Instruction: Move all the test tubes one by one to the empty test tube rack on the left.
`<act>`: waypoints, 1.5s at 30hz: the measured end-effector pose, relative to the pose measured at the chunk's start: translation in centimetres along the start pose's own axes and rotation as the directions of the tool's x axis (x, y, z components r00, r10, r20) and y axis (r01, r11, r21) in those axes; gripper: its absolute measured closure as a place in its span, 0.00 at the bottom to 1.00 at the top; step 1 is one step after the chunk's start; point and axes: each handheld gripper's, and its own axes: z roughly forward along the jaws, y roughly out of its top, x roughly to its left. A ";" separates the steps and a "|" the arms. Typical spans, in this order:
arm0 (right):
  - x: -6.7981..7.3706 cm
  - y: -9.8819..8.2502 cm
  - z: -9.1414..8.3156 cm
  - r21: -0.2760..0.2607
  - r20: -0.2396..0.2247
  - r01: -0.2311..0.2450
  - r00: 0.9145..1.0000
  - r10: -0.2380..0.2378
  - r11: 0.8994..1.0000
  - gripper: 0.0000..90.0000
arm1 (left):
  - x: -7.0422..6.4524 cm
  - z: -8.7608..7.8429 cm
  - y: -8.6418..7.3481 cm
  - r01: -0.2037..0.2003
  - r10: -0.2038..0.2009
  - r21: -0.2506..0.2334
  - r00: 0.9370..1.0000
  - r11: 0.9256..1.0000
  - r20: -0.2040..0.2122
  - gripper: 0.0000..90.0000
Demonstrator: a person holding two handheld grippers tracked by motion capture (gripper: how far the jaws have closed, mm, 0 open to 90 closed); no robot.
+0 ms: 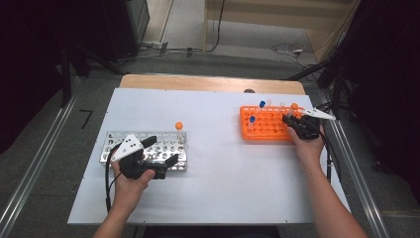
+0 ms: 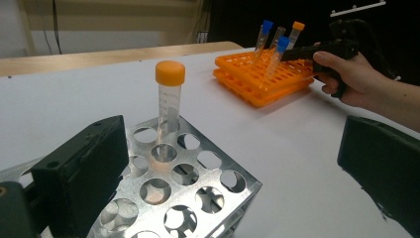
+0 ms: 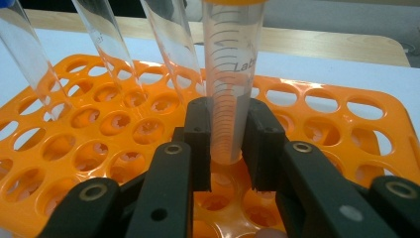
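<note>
My right gripper [image 3: 229, 148] is shut on a clear graduated tube [image 3: 233, 84]; its pads press both sides of the tube's lower end just above a hole of the orange rack [image 3: 322, 124]. In the high view that gripper [image 1: 290, 119] is at the right end of the orange rack [image 1: 265, 130], and the tube's orange cap [image 1: 294, 106] rises above it. My left gripper [image 1: 163, 150] stands open beside the metal rack [image 1: 111, 144], with nothing between its jaws. One orange-capped tube [image 2: 168, 106] stands upright in the metal rack [image 2: 218, 198].
Blue-capped tubes [image 1: 261, 105] and a clear one lean in the orange rack's far holes, close to the held tube. The white sheet [image 1: 218, 168] between the two racks is bare. A wooden table edge [image 1: 208, 82] runs along the back.
</note>
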 end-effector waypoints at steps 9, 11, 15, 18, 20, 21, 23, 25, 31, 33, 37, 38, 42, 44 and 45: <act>-0.1 0.6 -1.5 -0.041 -0.008 -0.012 1.000 0.012 0.999 0.81 | -0.7 0.2 0.4 -0.028 0.028 -0.002 1.000 1.000 0.001 0.00; -0.1 0.9 -2.3 -0.057 -0.013 -0.007 1.000 0.006 0.998 0.81 | -1.0 0.3 0.6 -0.030 0.030 -0.007 1.000 1.000 0.003 0.00; 0.2 1.5 -3.8 -0.073 -0.055 -0.005 0.998 0.001 0.997 0.81 | -1.6 0.7 0.9 -0.040 0.040 -0.007 0.999 0.999 0.017 0.00; 0.5 1.6 -4.5 -0.072 -0.079 -0.001 0.997 -0.005 0.997 0.81 | -2.0 1.1 1.2 -0.049 0.050 -0.005 0.998 0.999 0.030 0.00; 1.3 1.5 -5.6 -0.071 -0.120 0.014 0.993 -0.023 0.997 0.81 | -2.3 1.4 1.3 -0.057 0.057 -0.009 0.998 0.998 0.039 0.00; 1.3 1.5 -5.6 -0.071 -0.120 0.014 0.993 -0.023 0.997 0.81 | -2.5 1.5 1.4 -0.055 0.056 -0.008 0.998 0.998 0.043 0.00; 1.9 1.3 -6.2 -0.064 -0.146 0.026 0.989 -0.035 0.998 0.81 | -2.8 1.8 1.7 -0.064 0.064 -0.005 0.997 0.998 0.053 0.00; 3.0 1.1 -7.1 -0.051 -0.181 0.048 0.982 -0.057 0.998 0.81 | -3.1 2.2 1.9 -0.065 0.065 -0.006 0.996 0.998 0.061 0.00; 4.7 0.5 -8.2 -0.038 -0.238 0.077 0.968 -0.084 0.996 0.81 | -3.9 3.1 2.4 -0.073 0.073 -0.005 0.993 0.997 0.088 0.00; 5.8 0.1 -8.6 -0.037 -0.277 0.100 0.955 -0.106 0.994 0.81 | -4.1 3.5 2.6 -0.076 0.076 -0.004 0.992 0.997 0.096 0.00; 7.1 -0.1 -8.9 -0.025 -0.321 0.114 0.940 -0.116 0.993 0.81 | -4.4 4.3 2.8 -0.069 0.070 -0.006 0.992 0.998 0.109 0.00; 7.6 -0.1 -9.0 -0.028 -0.333 0.126 0.934 -0.128 0.992 0.81 | -4.5 4.4 2.8 -0.071 0.071 -0.005 0.991 0.997 0.111 0.00; 9.7 -0.3 -9.1 -0.031 -0.390 0.157 0.908 -0.157 0.987 0.81 | -4.8 4.8 2.4 -0.079 0.077 0.009 0.989 0.997 0.129 0.00; 10.8 -0.4 -9.0 -0.033 -0.418 0.176 0.892 -0.173 0.984 0.81 | -5.0 4.9 2.3 -0.081 0.079 0.010 0.987 0.997 0.138 0.00; 12.1 -0.6 -8.9 -0.028 -0.444 0.198 0.876 -0.190 0.980 0.81 | -5.1 4.9 2.2 -0.081 0.079 0.010 0.987 0.997 0.140 0.01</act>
